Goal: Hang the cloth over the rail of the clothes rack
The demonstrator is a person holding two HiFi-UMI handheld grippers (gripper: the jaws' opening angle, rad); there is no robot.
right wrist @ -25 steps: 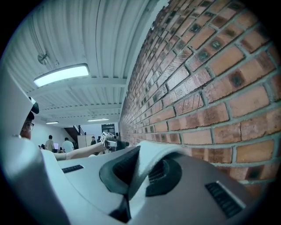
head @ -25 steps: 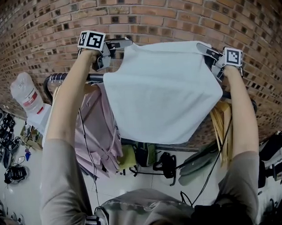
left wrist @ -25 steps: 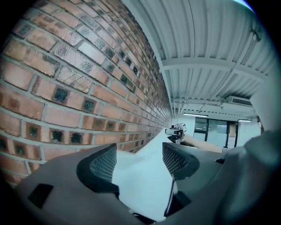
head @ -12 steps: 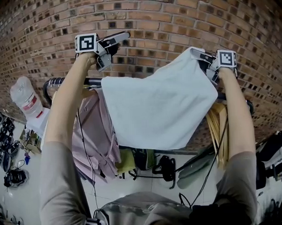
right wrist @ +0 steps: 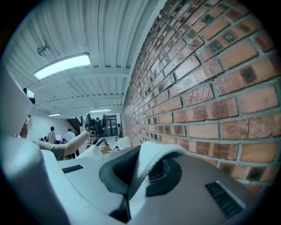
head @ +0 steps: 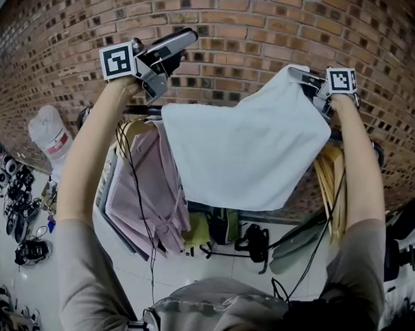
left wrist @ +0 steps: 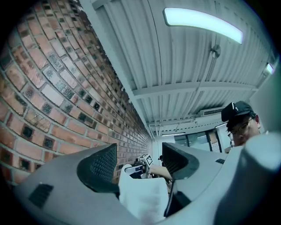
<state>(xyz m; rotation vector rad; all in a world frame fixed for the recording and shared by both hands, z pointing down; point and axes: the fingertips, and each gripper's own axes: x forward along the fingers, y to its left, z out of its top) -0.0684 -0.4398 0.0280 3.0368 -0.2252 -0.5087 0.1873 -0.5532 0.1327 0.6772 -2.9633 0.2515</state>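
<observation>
Left gripper (head: 180, 47) has released the cloth (head: 248, 153), risen.

The rack's dark rail (head: 149, 110) carries hanging pink garments (head: 143, 191), wooden hangers (head: 330, 183) and one end of the white cloth (head: 248, 153).

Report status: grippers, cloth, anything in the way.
Left gripper open, empty, above rail. Right gripper shut on cloth corner. Cloth's left edge at rail. Pink garment hangs beside it, not blocking.

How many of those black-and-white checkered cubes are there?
2. One marker cube sits on the left gripper, held up high on the left. The other is on the right gripper, which pinches the white cloth. None seems hidden.
</observation>
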